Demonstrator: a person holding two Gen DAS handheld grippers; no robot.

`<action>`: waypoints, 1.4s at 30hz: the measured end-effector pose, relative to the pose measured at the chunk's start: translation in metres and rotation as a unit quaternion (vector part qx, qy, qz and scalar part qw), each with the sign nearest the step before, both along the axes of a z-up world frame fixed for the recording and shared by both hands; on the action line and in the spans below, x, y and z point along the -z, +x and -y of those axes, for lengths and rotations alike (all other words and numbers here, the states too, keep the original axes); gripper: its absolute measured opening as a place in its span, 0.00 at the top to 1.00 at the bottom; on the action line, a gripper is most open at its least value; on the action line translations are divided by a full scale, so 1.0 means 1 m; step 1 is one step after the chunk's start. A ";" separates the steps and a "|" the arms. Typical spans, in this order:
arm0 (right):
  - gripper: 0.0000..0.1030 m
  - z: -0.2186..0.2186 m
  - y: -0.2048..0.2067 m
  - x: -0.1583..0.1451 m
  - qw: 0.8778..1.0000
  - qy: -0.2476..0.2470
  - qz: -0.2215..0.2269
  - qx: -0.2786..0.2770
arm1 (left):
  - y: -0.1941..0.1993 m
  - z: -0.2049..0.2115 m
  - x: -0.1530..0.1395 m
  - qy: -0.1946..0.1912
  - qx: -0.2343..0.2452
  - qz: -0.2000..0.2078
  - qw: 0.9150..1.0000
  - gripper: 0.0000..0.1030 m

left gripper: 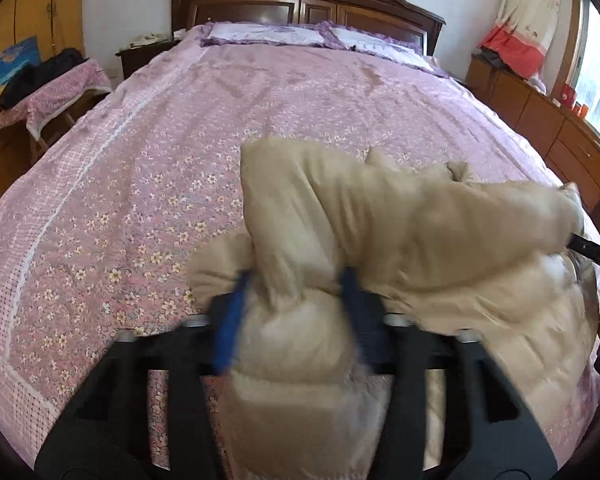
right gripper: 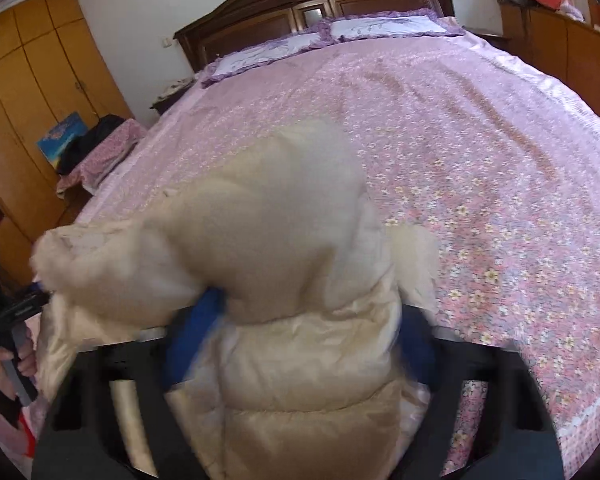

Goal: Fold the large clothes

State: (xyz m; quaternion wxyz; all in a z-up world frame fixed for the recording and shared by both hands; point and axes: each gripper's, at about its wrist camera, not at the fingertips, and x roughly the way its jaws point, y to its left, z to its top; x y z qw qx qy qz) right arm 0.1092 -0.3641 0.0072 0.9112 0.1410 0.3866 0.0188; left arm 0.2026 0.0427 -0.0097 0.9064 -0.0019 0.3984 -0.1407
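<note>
Bedroom light falls on a wide bed (left gripper: 148, 184) spread with a pink flowered cover, and everything that matters sits toward its foot, far from the dark wooden headboard (left gripper: 304, 4). A puffy cream jacket (left gripper: 380, 216) is bunched there, lifted partly off the cover. The left claw (left gripper: 296, 300) has its blue pads pressing in on a fat roll of the jacket's padding, so I take it as clamped on the jacket. The right claw (right gripper: 300, 332) straddles another thick fold, blue pads at either side and biting into the stuffing, clamped as well by the look of it, though blur softens the edges. Holding two separate spots of the same garment at once looks to me like a way to carry one part over another, or to spread it flat first; which of these I cannot say. The bare stretch of cover between jacket and headboard gives room to lay it out. As for containers, a wooden wardrobe (right gripper: 32, 80) stands closed on the side of the bed away from the window, its contents unseen, and a low cabinet (left gripper: 548, 128) under the window is shut too. Two pillows (left gripper: 316, 36) lie against the headboard.
</note>
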 end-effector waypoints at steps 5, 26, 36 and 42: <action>0.79 0.004 -0.009 -0.020 0.999 0.026 0.047 -0.006 | 0.000 -0.009 -0.018 -0.035 -0.006 0.013 0.999 0.87; 0.60 0.005 0.065 0.022 0.996 -0.048 -0.025 0.071 | 0.102 0.025 0.028 0.017 -0.070 -0.045 0.996 0.76; 0.30 0.025 0.052 0.021 0.996 0.020 -0.020 0.079 | 0.080 0.001 0.012 -0.010 -0.091 -0.047 0.995 0.29; 0.13 0.031 0.015 -0.003 0.997 0.048 0.005 0.053 | 0.040 -0.017 -0.009 -0.023 -0.059 -0.034 0.997 0.19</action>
